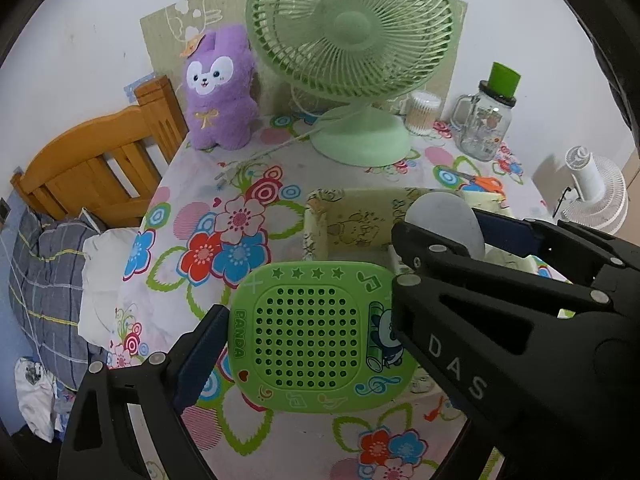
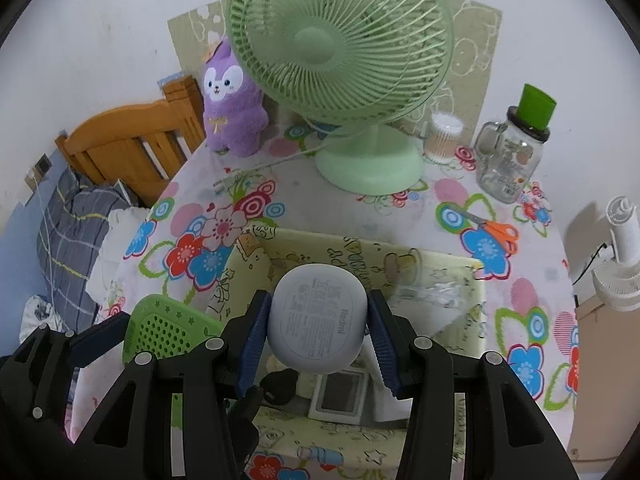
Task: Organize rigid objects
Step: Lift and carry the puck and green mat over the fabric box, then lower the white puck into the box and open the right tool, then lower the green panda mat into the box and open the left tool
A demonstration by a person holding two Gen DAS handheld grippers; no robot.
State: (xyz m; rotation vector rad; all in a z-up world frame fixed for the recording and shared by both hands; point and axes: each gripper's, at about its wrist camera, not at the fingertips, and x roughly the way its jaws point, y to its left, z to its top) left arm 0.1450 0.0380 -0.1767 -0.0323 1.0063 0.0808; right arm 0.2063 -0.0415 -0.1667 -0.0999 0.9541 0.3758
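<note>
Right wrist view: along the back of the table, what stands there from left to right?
Purple plush toy → green fan → tub of cotton swabs → glass mug jar with green cap.

Wall (image 1: 80, 40): plain white, behind the table.
Table (image 1: 280, 184): floral cloth.
Headboard (image 1: 100, 160): wooden, left of table.
Bedding (image 1: 44, 272): grey plaid, below headboard.

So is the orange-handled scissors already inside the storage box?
No, the scissors lie on the floral tablecloth, outside the box.
</note>
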